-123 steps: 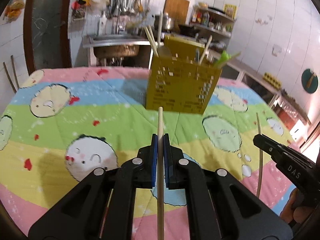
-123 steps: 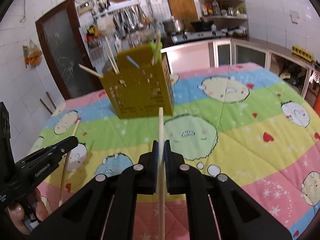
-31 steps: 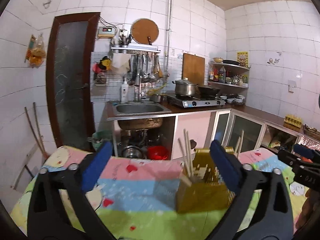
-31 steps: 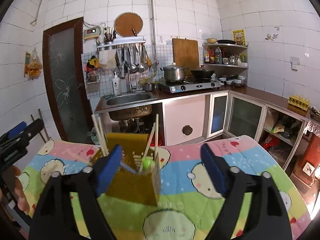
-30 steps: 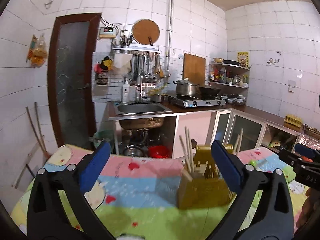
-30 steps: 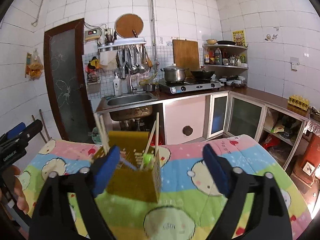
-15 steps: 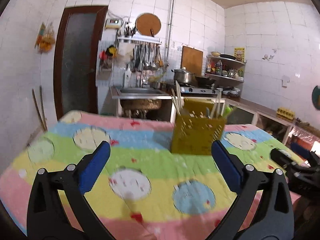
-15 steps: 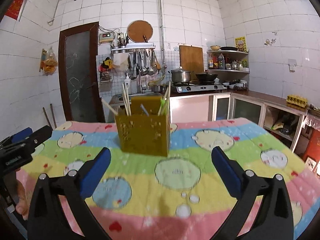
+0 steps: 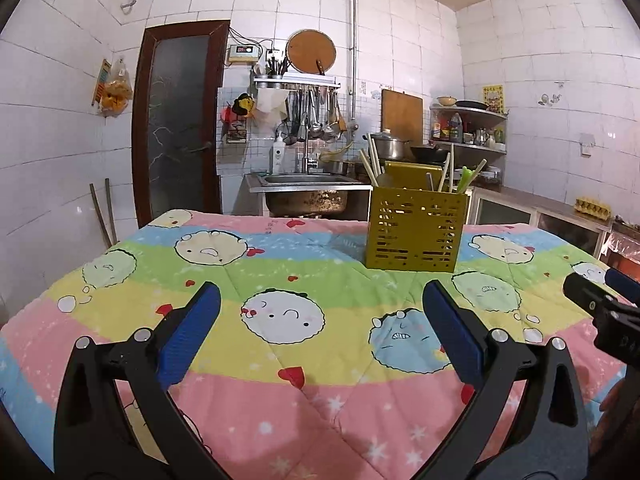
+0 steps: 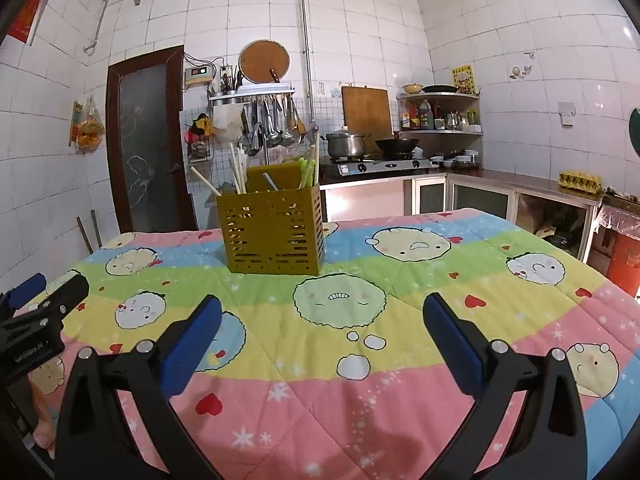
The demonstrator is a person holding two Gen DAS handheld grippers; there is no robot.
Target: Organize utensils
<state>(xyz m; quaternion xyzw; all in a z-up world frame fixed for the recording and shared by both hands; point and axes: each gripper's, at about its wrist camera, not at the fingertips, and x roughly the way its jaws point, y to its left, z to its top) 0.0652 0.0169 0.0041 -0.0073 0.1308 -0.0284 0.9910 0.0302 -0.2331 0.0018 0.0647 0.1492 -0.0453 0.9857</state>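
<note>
Now both grippers, left [image 9: 320,330] and right [image 10: 322,330], have their jaws wide apart and hold nothing, above the quilt [image 9: 280,412] on the bench. The yellow basket [image 10: 274,230] with chopsticks [image 10: 236,174] stands upright further back, well apart from both.

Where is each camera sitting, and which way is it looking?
Left wrist view: on the left gripper, looking forward over the quilt at the yellow holder; its open fingers show, and the right gripper pokes in at the right edge.
Right wrist view: on the right gripper, facing the same holder; open fingers show, and the left gripper pokes in at the left edge.
Both share the holder, quilt and kitchen wall.
</note>
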